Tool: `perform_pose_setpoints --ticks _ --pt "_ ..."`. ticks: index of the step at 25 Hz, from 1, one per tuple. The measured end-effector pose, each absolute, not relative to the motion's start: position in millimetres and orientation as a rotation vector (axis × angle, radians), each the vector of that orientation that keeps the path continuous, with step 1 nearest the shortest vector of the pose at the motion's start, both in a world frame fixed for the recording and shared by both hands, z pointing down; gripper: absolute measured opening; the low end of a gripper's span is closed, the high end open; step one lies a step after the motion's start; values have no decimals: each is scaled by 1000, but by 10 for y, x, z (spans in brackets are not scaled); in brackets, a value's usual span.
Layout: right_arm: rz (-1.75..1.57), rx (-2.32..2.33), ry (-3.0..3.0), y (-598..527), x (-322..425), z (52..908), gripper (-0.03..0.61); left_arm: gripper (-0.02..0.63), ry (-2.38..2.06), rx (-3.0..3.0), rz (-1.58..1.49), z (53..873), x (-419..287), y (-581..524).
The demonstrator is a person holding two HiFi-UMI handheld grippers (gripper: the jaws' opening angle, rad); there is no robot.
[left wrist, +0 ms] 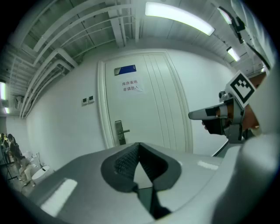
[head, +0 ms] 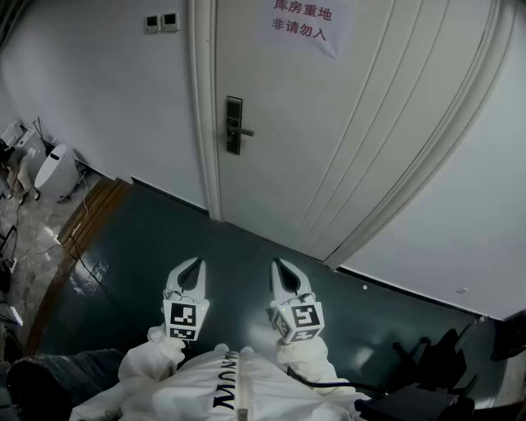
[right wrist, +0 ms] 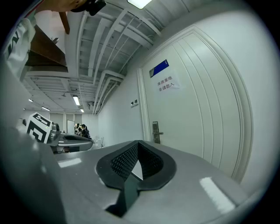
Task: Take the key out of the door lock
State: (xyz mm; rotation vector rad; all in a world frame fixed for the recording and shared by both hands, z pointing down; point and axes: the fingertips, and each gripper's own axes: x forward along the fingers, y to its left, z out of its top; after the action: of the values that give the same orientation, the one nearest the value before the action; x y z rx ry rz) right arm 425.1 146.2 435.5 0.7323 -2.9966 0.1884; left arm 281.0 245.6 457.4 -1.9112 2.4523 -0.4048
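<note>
I hold both grippers low in front of me, side by side and aimed at the door [head: 345, 123]. My left gripper [head: 197, 261] has its jaws pressed together at the tips with nothing between them, and my right gripper [head: 274, 263] is closed and empty in the same way.

The lock plate [head: 234, 125] is a tall, dark metal strip near the door's left edge, with a short lever handle [head: 245, 131] sticking out to the right. It is well ahead of both grippers. I cannot pick out the key on it, as it is too small from here.

The door is white with vertical grooves and carries a paper notice [head: 302, 23] near its top. The floor [head: 148, 247] under me is dark teal, bordered on the left by a wooden strip [head: 82, 222]. Two wall switches [head: 161, 22] sit on the white wall left of the frame, and a white appliance [head: 53, 173] stands in the far left corner.
</note>
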Motion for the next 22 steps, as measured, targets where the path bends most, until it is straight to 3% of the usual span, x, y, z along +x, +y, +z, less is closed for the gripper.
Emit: perform_pose_setpoints --ticks 22 --pt "239 645 -3076 1292 4309 4358 0 0 2497 -1856 -456 4616 2814 2283"
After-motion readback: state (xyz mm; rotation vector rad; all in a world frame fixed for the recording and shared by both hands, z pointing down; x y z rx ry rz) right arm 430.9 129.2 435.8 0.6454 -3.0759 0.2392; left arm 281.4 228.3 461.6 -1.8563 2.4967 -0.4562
